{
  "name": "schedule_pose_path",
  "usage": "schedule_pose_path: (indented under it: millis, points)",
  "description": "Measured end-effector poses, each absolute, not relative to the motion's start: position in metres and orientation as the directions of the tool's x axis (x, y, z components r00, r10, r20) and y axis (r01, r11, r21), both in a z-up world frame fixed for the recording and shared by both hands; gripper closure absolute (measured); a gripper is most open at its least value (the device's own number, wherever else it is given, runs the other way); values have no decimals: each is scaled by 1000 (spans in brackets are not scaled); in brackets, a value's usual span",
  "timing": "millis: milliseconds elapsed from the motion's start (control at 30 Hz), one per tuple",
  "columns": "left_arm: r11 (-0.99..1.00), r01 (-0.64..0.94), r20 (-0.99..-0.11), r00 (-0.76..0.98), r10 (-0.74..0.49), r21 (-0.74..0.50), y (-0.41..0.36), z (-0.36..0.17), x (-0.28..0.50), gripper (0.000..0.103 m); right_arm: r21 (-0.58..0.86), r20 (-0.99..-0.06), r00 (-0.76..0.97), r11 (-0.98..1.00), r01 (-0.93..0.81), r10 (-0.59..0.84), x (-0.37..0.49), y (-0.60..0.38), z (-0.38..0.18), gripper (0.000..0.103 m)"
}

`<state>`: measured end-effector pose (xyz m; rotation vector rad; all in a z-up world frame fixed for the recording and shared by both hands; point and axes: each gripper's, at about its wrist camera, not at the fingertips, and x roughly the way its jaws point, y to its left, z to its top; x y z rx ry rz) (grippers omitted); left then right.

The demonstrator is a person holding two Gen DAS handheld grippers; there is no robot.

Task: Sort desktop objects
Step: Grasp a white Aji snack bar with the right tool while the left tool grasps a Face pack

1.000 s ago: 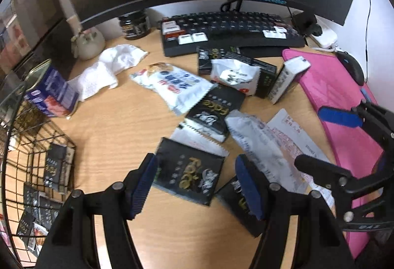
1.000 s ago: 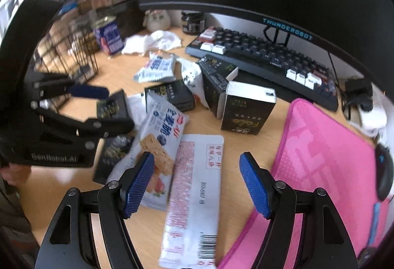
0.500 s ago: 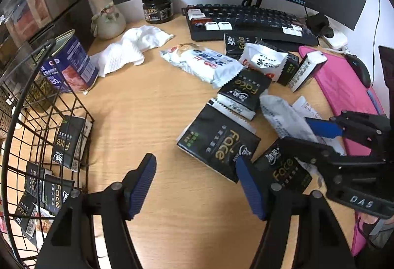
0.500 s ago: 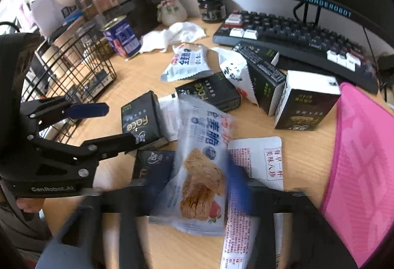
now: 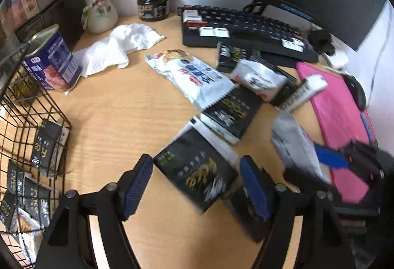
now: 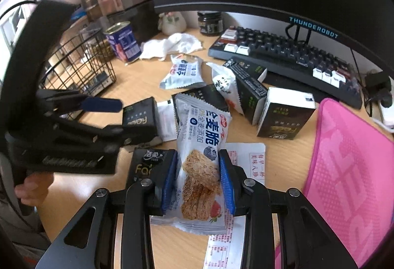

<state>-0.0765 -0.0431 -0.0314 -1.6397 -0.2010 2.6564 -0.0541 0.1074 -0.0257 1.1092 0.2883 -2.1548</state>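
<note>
My right gripper (image 6: 198,180) is shut on a white cracker packet (image 6: 200,145), its blue pads pressing both sides. My left gripper (image 5: 195,186) is open, its pads either side of a black "Face" sachet (image 5: 197,169) on the wooden desk; it also shows in the right wrist view (image 6: 98,116). More black sachets (image 5: 232,110), a second white cracker packet (image 5: 194,76), a white snack bag (image 5: 258,78) and black boxes (image 6: 285,116) lie scattered. The right gripper appears blurred in the left wrist view (image 5: 320,168).
A black wire basket (image 5: 27,136) holding several sachets stands at the left. A blue tin (image 5: 53,59), crumpled tissue (image 5: 118,47), small vase (image 5: 99,15), dark jar (image 5: 152,6), keyboard (image 5: 246,27), pink mat (image 5: 337,109), mouse (image 5: 357,91) and paper receipt (image 6: 243,163) are around.
My right gripper has closed on the white cracker packet. My left gripper has moved back toward the black sachet, still open.
</note>
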Motion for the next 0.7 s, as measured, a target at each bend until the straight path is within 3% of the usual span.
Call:
schedule_pose_path:
  millis: [400,467,700]
  points:
    - [-995,54,-908,-416,49,-78,-50,-47,-64,28,102,-791,-394,-737,668,-467,-53,105,-30,69]
    - [-998,37,-903,-429,21,-41,-49,-45,-61,50,96,-792,-395,-734,672,-465,-52,104,-30,69]
    - [-1000,4,-892,-450,26,-31,-46,-34,-54,51,80,-791,-403,-731,678,-460,-47,100,-31,69]
